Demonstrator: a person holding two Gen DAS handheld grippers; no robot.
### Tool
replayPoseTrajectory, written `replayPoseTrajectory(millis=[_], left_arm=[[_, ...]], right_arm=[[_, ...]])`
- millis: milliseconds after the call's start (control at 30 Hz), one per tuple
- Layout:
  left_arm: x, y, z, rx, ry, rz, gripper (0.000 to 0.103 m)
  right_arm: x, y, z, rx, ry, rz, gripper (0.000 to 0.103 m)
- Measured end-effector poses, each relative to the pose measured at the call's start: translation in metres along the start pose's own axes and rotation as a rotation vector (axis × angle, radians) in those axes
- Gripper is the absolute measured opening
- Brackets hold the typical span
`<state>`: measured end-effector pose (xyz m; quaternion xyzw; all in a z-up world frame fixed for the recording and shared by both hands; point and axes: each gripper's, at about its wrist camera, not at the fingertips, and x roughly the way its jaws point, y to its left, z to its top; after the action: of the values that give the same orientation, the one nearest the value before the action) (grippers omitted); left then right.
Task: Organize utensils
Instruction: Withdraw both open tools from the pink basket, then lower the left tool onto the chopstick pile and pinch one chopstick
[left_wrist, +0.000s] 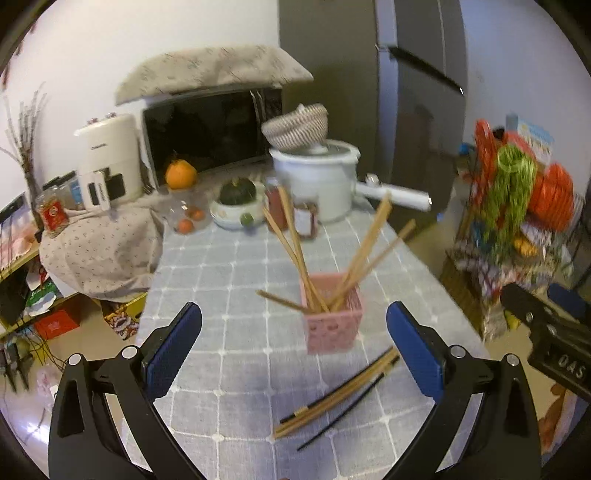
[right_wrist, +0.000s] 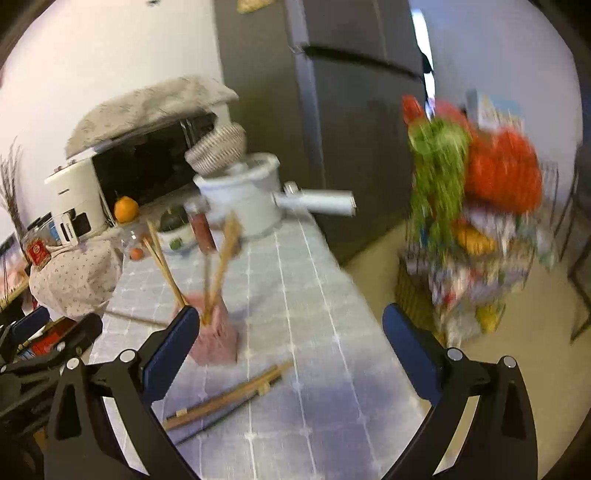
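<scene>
**Loose chopsticks wait beside the holder**

Your left gripper (left_wrist: 293, 347) and right gripper (right_wrist: 286, 349) both gape wide, holding nothing. Wooden and black chopsticks (left_wrist: 338, 400) lie on the grey checked tablecloth (left_wrist: 229, 280), just in front of the square pink plastic holder (left_wrist: 332, 326). A careless reach could tip that top-heavy holder.

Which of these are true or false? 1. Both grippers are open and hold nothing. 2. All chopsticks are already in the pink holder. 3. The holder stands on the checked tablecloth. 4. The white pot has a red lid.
1. True: the left gripper and the right gripper are open and empty.
2. False: several chopsticks lie on the cloth beside the pink holder.
3. True: it stands on the tablecloth.
4. False: a woven basket sits on the white pot.
</scene>
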<state>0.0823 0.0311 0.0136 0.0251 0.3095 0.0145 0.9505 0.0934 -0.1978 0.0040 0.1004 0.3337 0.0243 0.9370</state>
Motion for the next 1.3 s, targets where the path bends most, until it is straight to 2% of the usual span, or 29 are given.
replayPoseTrajectory(millis=[100, 300, 400, 500, 533, 633, 733, 800, 1000, 1067, 1133, 1200, 1300], left_arm=[[0.012, -0.009, -0.008, 0.034, 0.037, 0.006, 0.096], [0.030, -0.026, -0.019, 0.083, 0.096, -0.008, 0.096], [0.044, -0.041, -0.029, 0.136, 0.182, -0.080, 0.096], [0.065, -0.060, -0.040, 0.194, 0.328, -0.211, 0.096], [0.071, -0.066, -0.043, 0.214, 0.359, -0.231, 0.096], [0.088, -0.082, -0.052, 0.276, 0.420, -0.248, 0.096], [0.105, -0.090, -0.056, 0.290, 0.478, -0.272, 0.096], [0.116, -0.097, -0.057, 0.290, 0.533, -0.321, 0.096], [0.151, -0.127, -0.055, 0.353, 0.666, -0.410, 0.095], [0.161, -0.137, -0.053, 0.382, 0.686, -0.418, 0.089], [0.171, -0.145, -0.050, 0.398, 0.710, -0.417, 0.072], [0.182, -0.149, -0.046, 0.399, 0.746, -0.421, 0.060], [0.190, -0.150, -0.046, 0.428, 0.801, -0.437, 0.048]], right_arm=[[0.016, -0.022, -0.022, 0.036, 0.075, -0.021, 0.097], [0.030, -0.045, -0.044, 0.054, 0.140, -0.062, 0.097], [0.028, -0.055, -0.048, 0.076, 0.155, -0.084, 0.097], [0.025, -0.068, -0.054, 0.134, 0.171, -0.081, 0.097], [0.023, -0.074, -0.056, 0.167, 0.174, -0.078, 0.097], [0.022, -0.092, -0.065, 0.265, 0.204, -0.068, 0.097], [0.029, -0.111, -0.073, 0.354, 0.270, -0.052, 0.097], [0.033, -0.121, -0.077, 0.407, 0.306, -0.047, 0.097], [0.039, -0.130, -0.082, 0.445, 0.336, -0.056, 0.097], [0.040, -0.128, -0.084, 0.437, 0.347, -0.054, 0.097], [0.042, -0.126, -0.085, 0.432, 0.360, -0.044, 0.097], [0.043, -0.125, -0.084, 0.423, 0.368, -0.039, 0.097], [0.046, -0.124, -0.084, 0.414, 0.384, -0.032, 0.097]])
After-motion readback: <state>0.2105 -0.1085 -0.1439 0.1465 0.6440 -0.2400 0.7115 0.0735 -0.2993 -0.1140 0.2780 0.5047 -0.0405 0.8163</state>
